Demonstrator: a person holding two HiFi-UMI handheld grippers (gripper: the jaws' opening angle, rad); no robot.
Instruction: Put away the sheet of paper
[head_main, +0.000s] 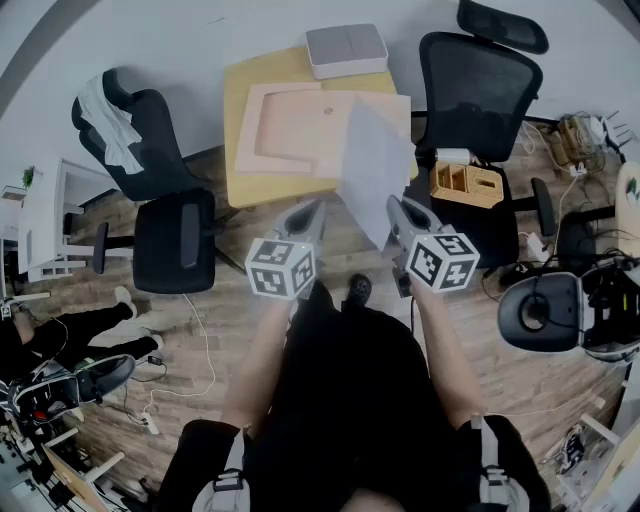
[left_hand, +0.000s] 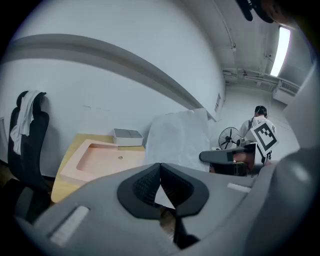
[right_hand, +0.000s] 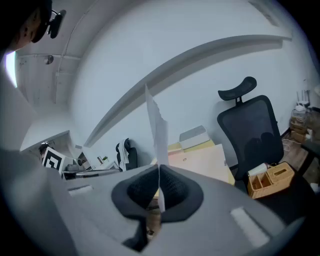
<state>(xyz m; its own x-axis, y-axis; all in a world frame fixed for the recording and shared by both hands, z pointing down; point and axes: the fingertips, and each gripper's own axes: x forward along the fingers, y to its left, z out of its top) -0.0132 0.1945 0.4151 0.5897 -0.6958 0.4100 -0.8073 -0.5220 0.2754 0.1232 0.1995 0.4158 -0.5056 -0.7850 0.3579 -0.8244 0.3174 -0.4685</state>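
The white sheet of paper (head_main: 372, 165) hangs in the air over the near right corner of the yellow table (head_main: 250, 180). My right gripper (head_main: 393, 205) is shut on its lower edge. In the right gripper view the paper (right_hand: 159, 135) stands edge-on, rising from between the pads of the right gripper (right_hand: 159, 172). My left gripper (head_main: 316, 207) is just left of the sheet with its jaws shut. In the left gripper view the paper (left_hand: 175, 140) faces me broadside beyond the left gripper (left_hand: 160, 172), whose tips meet. A pink tray (head_main: 290, 125) lies on the table.
A grey box (head_main: 345, 48) sits at the table's far edge. Black office chairs stand on the right (head_main: 480, 80) and on the left (head_main: 165, 210). A wooden organiser (head_main: 465, 183) rests on the right chair's seat. Cables (head_main: 200, 350) lie on the wooden floor. A person (left_hand: 260, 130) stands in the distance.
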